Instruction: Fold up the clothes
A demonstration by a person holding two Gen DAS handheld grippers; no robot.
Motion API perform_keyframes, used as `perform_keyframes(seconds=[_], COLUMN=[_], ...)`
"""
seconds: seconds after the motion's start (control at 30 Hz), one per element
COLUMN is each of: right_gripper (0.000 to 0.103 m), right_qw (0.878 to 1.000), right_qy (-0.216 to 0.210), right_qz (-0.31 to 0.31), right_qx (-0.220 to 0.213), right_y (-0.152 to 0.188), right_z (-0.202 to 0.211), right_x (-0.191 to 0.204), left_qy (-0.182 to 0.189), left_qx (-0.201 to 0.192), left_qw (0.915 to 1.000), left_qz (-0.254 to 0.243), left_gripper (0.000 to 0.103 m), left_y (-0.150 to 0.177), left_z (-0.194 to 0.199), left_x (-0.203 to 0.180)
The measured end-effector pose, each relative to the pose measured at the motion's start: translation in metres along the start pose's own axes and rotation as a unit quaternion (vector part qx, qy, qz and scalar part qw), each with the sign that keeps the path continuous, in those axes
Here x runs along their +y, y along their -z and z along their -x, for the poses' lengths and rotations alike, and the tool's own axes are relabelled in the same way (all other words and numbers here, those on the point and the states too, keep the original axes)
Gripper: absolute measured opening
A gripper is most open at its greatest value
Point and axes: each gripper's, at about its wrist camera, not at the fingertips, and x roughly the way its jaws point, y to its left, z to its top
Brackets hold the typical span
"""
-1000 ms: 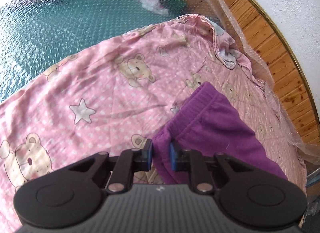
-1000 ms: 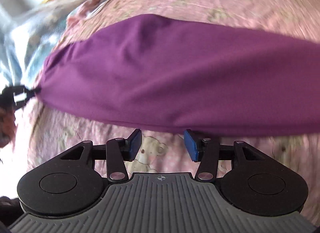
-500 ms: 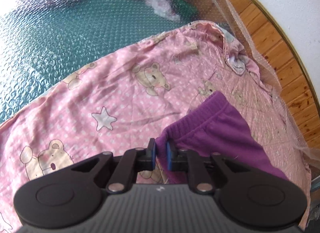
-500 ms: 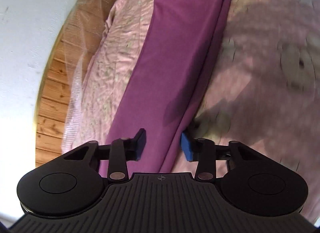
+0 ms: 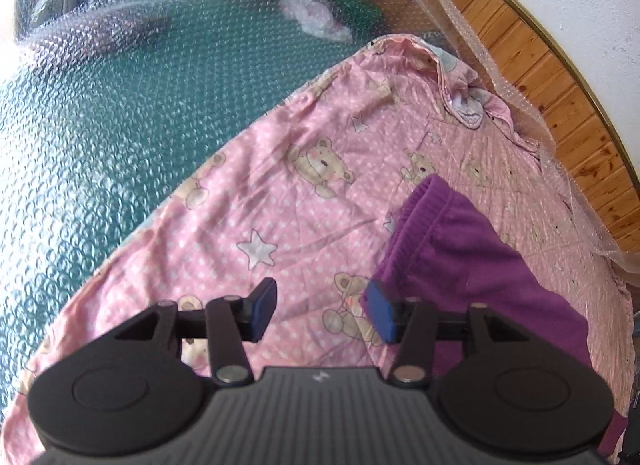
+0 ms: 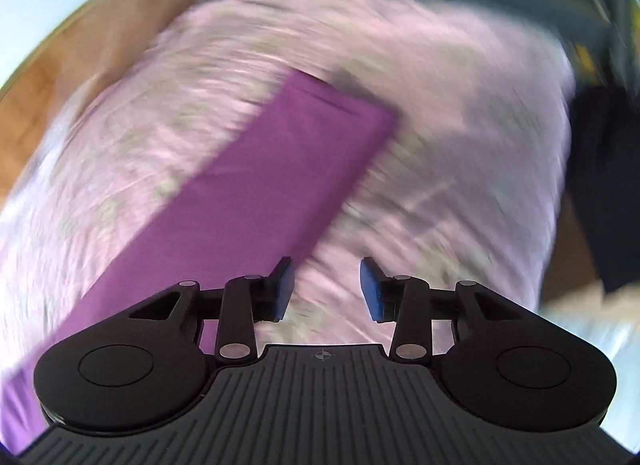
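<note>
Now both tongs wide open, empty: left tongs (image 5: 320,315) beside purple trousers (image 5: 460,261), right tongs (image 6: 326,291) likewise.

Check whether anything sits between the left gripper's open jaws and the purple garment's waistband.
Nothing visible does: the left gripper is beside the purple fleece garment, with only bare pink bear-print sheet between them.

Both views look forward along their own blue-padded fingers and down at close range. The left wrist view faces across the pink bear-print sheet (image 5: 280,201) toward the green bubble-wrapped surface (image 5: 120,125) and wood-panelled wall (image 5: 560,77). The right wrist view (heavily blurred) shares that sheet and the purple garment (image 6: 260,193).
</note>
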Motion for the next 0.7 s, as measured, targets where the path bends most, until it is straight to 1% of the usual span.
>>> perform_keyframes(seconds=[0.03, 0.1, 0.13, 0.17, 0.23, 0.27, 0.33, 0.37, 0.4, 0.47, 0.5, 0.53, 0.57, 0.6, 0.63, 0.7], right_gripper=[0.047, 0.051, 0.051, 0.052, 0.061, 0.066, 0.068, 0.072, 0.073, 0.073, 0.069, 0.063, 0.025, 0.004, 0.004, 0.004], right_qw=[0.999, 0.991, 0.983, 0.972, 0.943, 0.926, 0.895, 0.883, 0.87, 0.844, 0.831, 0.816, 0.802, 0.786, 0.77, 0.745], right_qy=[-0.027, -0.089, -0.127, -0.166, -0.243, -0.278, -0.321, -0.329, -0.334, -0.345, -0.351, -0.357, -0.363, -0.369, -0.375, -0.389], right_qz=[0.033, 0.096, 0.126, 0.156, 0.204, 0.224, 0.265, 0.29, 0.315, 0.363, 0.383, 0.404, 0.424, 0.445, 0.465, 0.488], right_qx=[0.003, 0.019, 0.035, 0.052, 0.101, 0.128, 0.161, 0.17, 0.177, 0.191, 0.2, 0.207, 0.212, 0.218, 0.223, 0.236], right_y=[-0.001, 0.001, 0.006, 0.01, 0.022, 0.028, 0.041, 0.048, 0.055, 0.068, 0.073, 0.08, 0.087, 0.094, 0.101, 0.104], right_z=[0.002, 0.0, -0.005, -0.01, -0.028, -0.037, -0.053, -0.06, -0.067, -0.079, -0.088, -0.09, -0.09, -0.09, -0.091, -0.083], right_x=[0.023, 0.075, 0.106, 0.137, 0.205, 0.237, 0.294, 0.318, 0.34, 0.372, 0.384, 0.39, 0.394, 0.399, 0.403, 0.4], left_qy=[0.001, 0.016, 0.024, 0.035, 0.046, 0.051, 0.054, 0.052, 0.055, 0.065, 0.071, 0.079, 0.087, 0.095, 0.105, 0.123], left_qx=[-0.001, 0.001, 0.003, 0.007, 0.03, 0.042, 0.065, 0.069, 0.072, 0.072, 0.07, 0.068, 0.064, 0.059, 0.057, 0.056], left_qw=[1.0, 0.9995, 0.999, 0.9981, 0.9953, 0.9934, 0.9904, 0.9895, 0.9888, 0.9874, 0.9863, 0.985, 0.984, 0.983, 0.9827, 0.9824], left_qz=[-0.005, -0.026, -0.038, -0.051, -0.079, -0.093, -0.11, -0.116, -0.118, -0.125, -0.131, -0.138, -0.142, -0.145, -0.142, -0.128], left_gripper=[0.054, 0.057, 0.059, 0.06, 0.065, 0.066, 0.065, 0.065, 0.065, 0.056, 0.042, 0.033, 0.03, 0.028, 0.026, 0.023], left_y=[-0.004, -0.023, -0.033, -0.042, -0.054, -0.059, -0.063, -0.063, -0.063, -0.062, -0.06, -0.059, -0.057, -0.056, -0.054, -0.051], left_z=[0.004, -0.012, -0.022, -0.034, -0.064, -0.079, -0.102, -0.11, -0.115, -0.116, -0.115, -0.113, -0.109, -0.104, -0.099, -0.091], left_x=[0.0, -0.018, -0.028, -0.041, -0.063, -0.074, -0.085, -0.088, -0.09, -0.09, -0.091, -0.092, -0.091, -0.09, -0.086, -0.078])
